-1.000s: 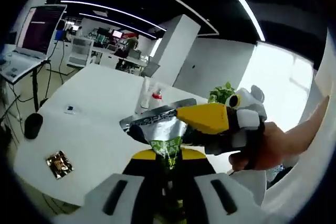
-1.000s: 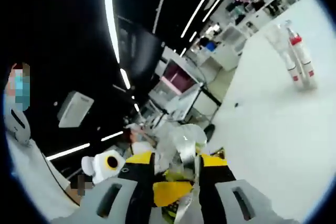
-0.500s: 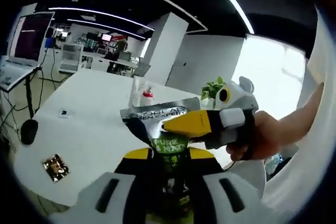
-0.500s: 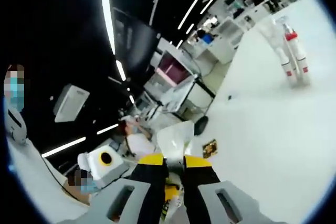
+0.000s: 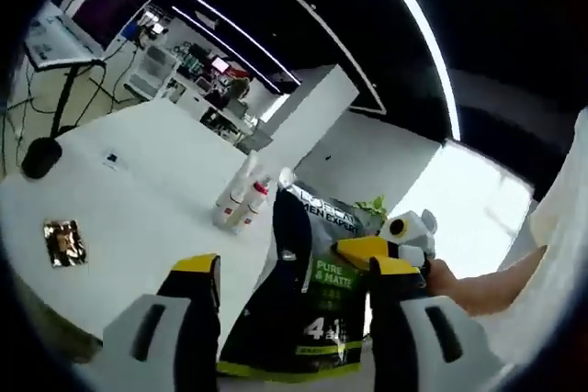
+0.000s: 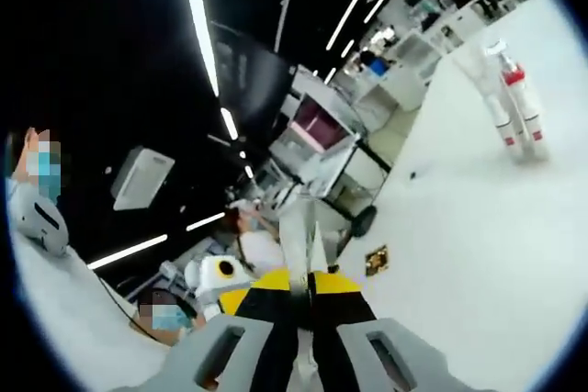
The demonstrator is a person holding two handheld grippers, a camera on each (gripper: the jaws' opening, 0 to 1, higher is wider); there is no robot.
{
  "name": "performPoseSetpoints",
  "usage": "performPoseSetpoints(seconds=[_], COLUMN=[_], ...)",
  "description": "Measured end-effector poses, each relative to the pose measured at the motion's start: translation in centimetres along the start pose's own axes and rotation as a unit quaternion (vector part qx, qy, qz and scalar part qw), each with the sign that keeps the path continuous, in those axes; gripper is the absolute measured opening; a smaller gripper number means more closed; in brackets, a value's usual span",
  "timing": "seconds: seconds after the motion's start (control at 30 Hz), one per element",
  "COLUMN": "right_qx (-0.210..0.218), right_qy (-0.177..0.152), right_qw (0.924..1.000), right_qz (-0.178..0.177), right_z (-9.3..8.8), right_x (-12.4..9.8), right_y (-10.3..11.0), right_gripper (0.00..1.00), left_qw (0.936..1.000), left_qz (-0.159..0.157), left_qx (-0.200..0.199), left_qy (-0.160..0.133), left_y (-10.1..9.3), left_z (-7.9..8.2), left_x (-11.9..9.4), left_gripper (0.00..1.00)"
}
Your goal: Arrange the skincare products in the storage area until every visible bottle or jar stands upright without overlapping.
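Observation:
A black pouch (image 5: 308,314) with a green "PURE & MATTE" label and a silvery inside hangs above the white table (image 5: 156,181). My left gripper (image 5: 296,268) is open, its jaws spread wide on either side of the pouch. My right gripper (image 5: 381,250), yellow-tipped, comes in from the right and pinches the pouch near its top. In the right gripper view, my right gripper (image 6: 308,277) is shut on the pouch's thin silvery edge (image 6: 303,236). Two slim white bottles (image 5: 241,199), one with a red cap, stand upright together on the table; they appear as the two bottles (image 6: 510,103) at the upper right.
A small gold foil packet (image 5: 60,240) lies flat near the table's front edge, the same gold packet (image 6: 377,261) showing beside my right jaws. A black rounded object (image 5: 41,155) sits at the table's left end. A hand (image 5: 464,286) grips the right gripper. Desks and monitors stand beyond.
My left gripper's jaws have spread apart and let go of the pouch. The right gripper stays shut on it. Both views have tilted.

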State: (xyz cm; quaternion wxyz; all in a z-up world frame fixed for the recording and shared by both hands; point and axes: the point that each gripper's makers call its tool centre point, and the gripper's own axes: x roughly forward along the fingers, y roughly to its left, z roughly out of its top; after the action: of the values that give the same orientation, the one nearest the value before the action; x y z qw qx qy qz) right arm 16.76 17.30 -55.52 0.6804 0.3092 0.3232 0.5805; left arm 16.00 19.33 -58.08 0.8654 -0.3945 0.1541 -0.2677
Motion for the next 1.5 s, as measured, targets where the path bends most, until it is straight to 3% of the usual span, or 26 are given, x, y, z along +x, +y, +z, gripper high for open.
performPoseSetpoints(seconds=[0.03,0.07,0.17,0.37,0.43,0.57,0.83,1.07,1.17,1.23,1.33,1.5], right_qx=[0.005,0.007,0.011,0.020,0.022,0.027,0.049,0.054,0.054,0.081,0.060,0.064], right_qy=[0.002,0.006,0.019,0.021,0.021,0.020,0.034,0.030,0.025,0.016,0.025,0.029], right_qw=[1.0000,0.9999,0.9994,0.9988,0.9985,0.9981,0.9938,0.9919,0.9914,0.9864,0.9895,0.9896], right_qz=[0.008,0.014,0.025,0.040,0.045,0.052,0.094,0.110,0.116,0.142,0.129,0.125], right_z=[-0.1,-0.2,-0.5,-0.4,-0.4,-0.3,-0.3,0.5,1.0,1.5,1.2,0.8], right_x=[0.0,0.0,-0.1,-0.1,0.1,0.6,1.0,1.3,1.2,1.1,1.7,1.5], right_y=[0.4,0.7,1.1,1.6,1.8,1.8,2.9,3.3,3.4,4.4,4.0,3.6], right_gripper=[0.00,0.00,0.00,0.00,0.00,0.00,0.00,0.00,0.00,0.00,0.00,0.00], left_qw=[0.9999,0.9998,0.9998,0.9989,0.9986,0.9977,0.9974,0.9974,0.9973,0.9976,0.9957,0.9942], left_qz=[-0.013,-0.005,-0.018,-0.043,-0.047,-0.059,-0.058,-0.051,-0.048,-0.045,-0.073,-0.088], left_qx=[0.009,0.019,-0.002,-0.020,-0.024,-0.031,-0.043,-0.049,-0.051,-0.045,-0.057,-0.062], left_qy=[0.007,0.006,0.005,-0.001,-0.008,-0.015,-0.006,-0.017,-0.022,-0.027,-0.010,0.006], left_y=[-0.4,-0.2,-0.3,-0.9,-1.0,-1.4,-1.1,-0.9,-0.7,-0.7,-2.0,-2.7], left_z=[-0.1,0.0,0.1,0.5,0.8,1.0,0.9,1.4,1.7,1.7,1.1,0.6], left_x=[0.0,-0.1,-0.4,-0.6,-0.8,-0.6,-0.4,-1.0,-0.9,-0.8,-0.6,-0.4], left_gripper=[0.49,0.44,0.34,0.29,0.30,0.46,0.50,0.50,0.55,0.58,0.46,0.26])
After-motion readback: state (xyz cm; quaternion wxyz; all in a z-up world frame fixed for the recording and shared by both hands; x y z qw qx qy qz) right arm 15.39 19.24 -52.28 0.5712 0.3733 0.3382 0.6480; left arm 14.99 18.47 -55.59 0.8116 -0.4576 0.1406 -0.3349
